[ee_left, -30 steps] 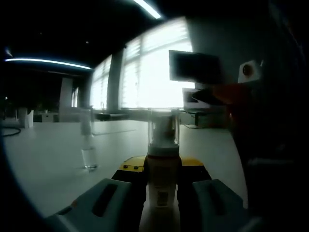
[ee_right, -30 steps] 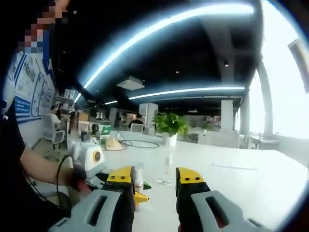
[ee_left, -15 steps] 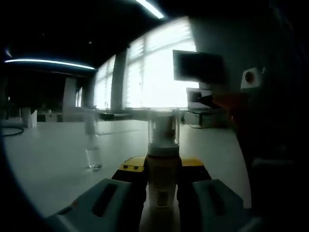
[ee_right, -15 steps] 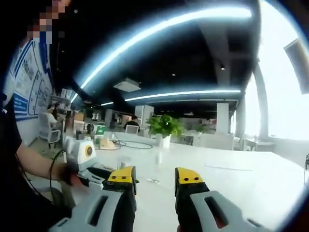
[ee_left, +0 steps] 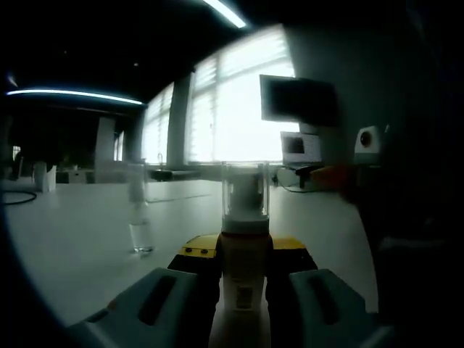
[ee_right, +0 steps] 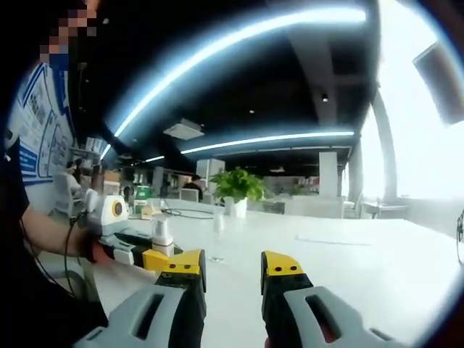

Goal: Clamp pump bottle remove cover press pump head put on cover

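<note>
left hand-held gripper [ee_left: 243,272] grey with yellow-and-black tips, pump bottle [ee_left: 243,279] cream white, its cover [ee_left: 245,190] clear. bench [ee_left: 72,239] white. small bottle [ee_left: 139,217] clear. right hand-held gripper [ee_right: 232,279] grey, tips yellow and black. plant [ee_right: 235,187] green in a white pot.

the pump bottle [ee_left: 245,279] base is hidden between the left gripper's fingers [ee_left: 194,264].

Counted: one pump bottle [ee_left: 245,250], one clear cover [ee_left: 245,190], one water bottle [ee_left: 138,217], one potted plant [ee_right: 236,190], two grippers [ee_left: 243,290] [ee_right: 230,293].
</note>
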`<state>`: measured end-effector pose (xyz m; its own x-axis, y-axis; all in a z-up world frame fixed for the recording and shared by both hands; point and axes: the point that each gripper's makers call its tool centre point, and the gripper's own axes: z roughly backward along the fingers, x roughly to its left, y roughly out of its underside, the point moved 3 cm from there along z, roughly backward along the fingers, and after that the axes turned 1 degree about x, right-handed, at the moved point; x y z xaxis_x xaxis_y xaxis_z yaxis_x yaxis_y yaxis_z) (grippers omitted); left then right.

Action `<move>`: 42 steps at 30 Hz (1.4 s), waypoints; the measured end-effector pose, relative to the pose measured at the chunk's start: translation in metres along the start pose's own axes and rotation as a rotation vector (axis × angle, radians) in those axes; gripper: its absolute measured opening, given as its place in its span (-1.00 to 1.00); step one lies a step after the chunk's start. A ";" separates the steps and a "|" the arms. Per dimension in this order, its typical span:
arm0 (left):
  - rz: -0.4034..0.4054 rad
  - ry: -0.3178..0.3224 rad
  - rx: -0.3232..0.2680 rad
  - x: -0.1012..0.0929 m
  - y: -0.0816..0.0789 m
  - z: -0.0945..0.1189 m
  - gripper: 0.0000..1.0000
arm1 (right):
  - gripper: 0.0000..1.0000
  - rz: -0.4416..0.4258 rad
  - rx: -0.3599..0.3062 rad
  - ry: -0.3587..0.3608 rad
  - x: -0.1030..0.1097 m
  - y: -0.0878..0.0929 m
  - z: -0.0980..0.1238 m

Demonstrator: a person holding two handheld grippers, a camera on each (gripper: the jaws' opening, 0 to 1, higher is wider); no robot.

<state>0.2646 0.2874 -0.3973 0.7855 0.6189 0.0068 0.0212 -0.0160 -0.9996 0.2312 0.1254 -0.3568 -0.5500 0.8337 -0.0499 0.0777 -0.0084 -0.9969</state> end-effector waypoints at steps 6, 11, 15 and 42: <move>0.000 0.000 0.000 0.001 0.000 0.000 -0.72 | -0.51 0.005 -0.008 -0.036 0.003 0.013 0.001; 0.003 0.001 0.001 0.002 0.001 0.000 -0.72 | -0.52 -0.017 -0.006 -0.025 0.001 0.024 0.002; 0.002 0.000 0.001 0.002 0.001 0.000 -0.72 | -0.54 -0.031 -0.003 -0.016 0.000 0.032 0.004; 0.016 0.015 0.006 0.002 0.000 0.000 -0.73 | -0.56 -0.023 -0.013 0.005 0.000 0.030 0.007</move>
<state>0.2665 0.2886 -0.3971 0.7951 0.6064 -0.0087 0.0051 -0.0210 -0.9998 0.2273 0.1211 -0.3868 -0.5476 0.8363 -0.0270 0.0764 0.0178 -0.9969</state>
